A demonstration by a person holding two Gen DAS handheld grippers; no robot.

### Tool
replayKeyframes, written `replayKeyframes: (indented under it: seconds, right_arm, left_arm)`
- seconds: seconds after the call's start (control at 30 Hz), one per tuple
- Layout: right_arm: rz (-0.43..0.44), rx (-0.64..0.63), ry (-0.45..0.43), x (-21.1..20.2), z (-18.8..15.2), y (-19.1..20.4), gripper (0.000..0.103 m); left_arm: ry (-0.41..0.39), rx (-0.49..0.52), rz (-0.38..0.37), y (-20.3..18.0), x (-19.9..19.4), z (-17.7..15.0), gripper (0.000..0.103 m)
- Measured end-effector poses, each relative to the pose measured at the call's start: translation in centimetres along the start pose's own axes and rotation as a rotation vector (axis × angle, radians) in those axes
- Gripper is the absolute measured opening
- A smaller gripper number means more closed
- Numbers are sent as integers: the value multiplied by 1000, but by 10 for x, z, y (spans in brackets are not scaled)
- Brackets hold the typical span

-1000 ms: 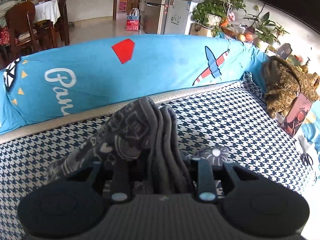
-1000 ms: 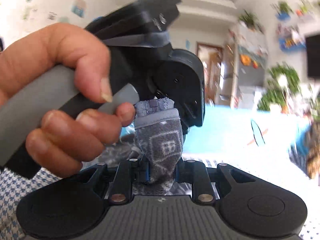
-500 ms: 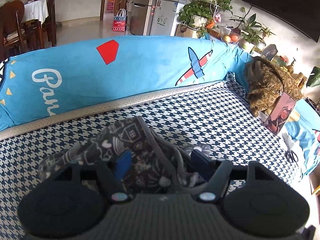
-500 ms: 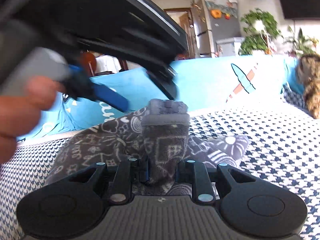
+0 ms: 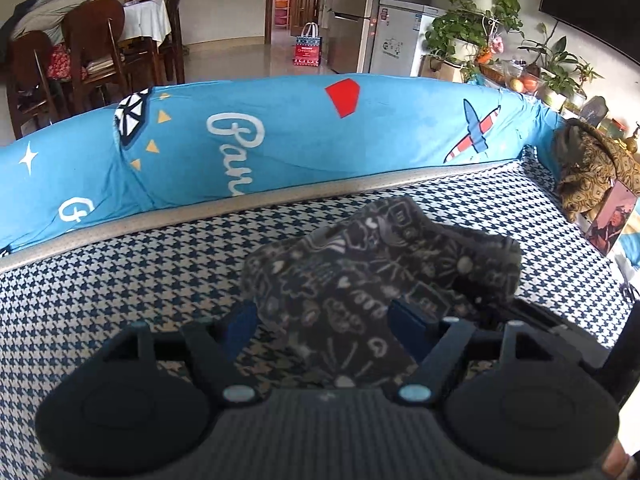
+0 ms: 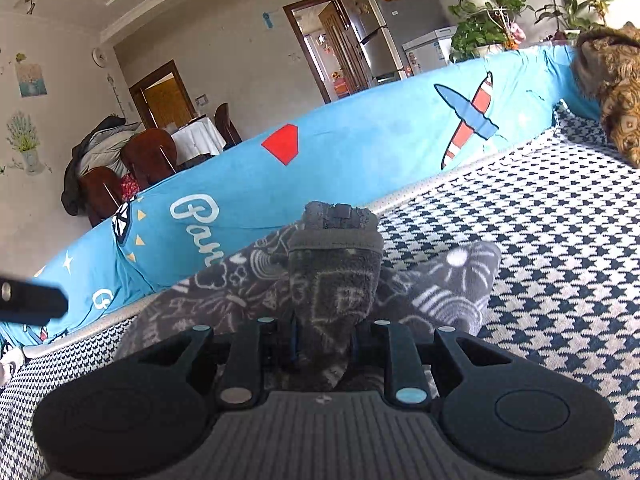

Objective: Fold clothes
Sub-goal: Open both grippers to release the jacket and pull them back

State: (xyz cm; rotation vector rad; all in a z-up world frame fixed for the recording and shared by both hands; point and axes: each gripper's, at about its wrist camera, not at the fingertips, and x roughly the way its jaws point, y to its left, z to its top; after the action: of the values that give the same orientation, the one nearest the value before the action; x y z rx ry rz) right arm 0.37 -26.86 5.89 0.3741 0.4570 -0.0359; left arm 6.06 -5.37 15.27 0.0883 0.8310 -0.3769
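A dark grey fleece garment (image 5: 380, 264) with white doodle print lies bunched on the houndstooth sofa seat (image 5: 120, 280). My left gripper (image 5: 324, 328) hovers at its near edge. Its jaws are opening, and the blue pads (image 5: 240, 328) stand apart on either side of the cloth without pressing it. In the right wrist view the same garment (image 6: 448, 292) spreads over the seat. My right gripper (image 6: 324, 340) is shut on a folded band of it that sticks up between the fingers. A black bar at the left edge (image 6: 32, 304) looks like part of the other gripper.
A blue printed cover (image 5: 280, 140) drapes the sofa back behind the garment. A brown patterned cloth (image 5: 592, 176) and a framed picture (image 5: 612, 220) sit at the seat's right end. Dining chairs, a fridge and potted plants stand beyond the sofa.
My left gripper opened, let go of the raised fold and drew away to the left; the cloth sank onto the seat. The right gripper rolled more level, keeping its hold.
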Motion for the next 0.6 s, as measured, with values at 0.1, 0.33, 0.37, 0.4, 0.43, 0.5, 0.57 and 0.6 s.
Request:
replayKeyframes:
  seconds: [0.1, 0.33, 0.37, 0.4, 0.43, 0.5, 0.57, 0.6]
  right_arm:
    - [4, -27, -11, 2, 16, -4, 22]
    - [74, -263, -32, 0, 33, -1, 22]
    - [80, -300, -25, 4, 33, -3, 22]
    - [87, -315, -3, 9, 32, -8, 22]
    - [89, -308, 28, 15, 30, -13, 22]
    - [79, -255, 93, 26, 26, -21, 23]
    - [65, -211, 149, 37, 23, -28, 28]
    - [48, -219, 152, 38, 23, -29, 35]
  left_arm:
    - [3, -24, 8, 15, 8, -11, 75]
    - [-2, -72, -13, 24, 43, -35, 75]
    - [-7, -65, -13, 20, 48, -40, 76]
    - [-13, -56, -11, 17, 52, -43, 77]
    - [-20, -47, -8, 15, 56, -46, 78]
    - [-30, -31, -7, 11, 63, -51, 79]
    - [-28, -40, -12, 12, 68, -50, 80]
    - [-24, -53, -21, 13, 70, -49, 81]
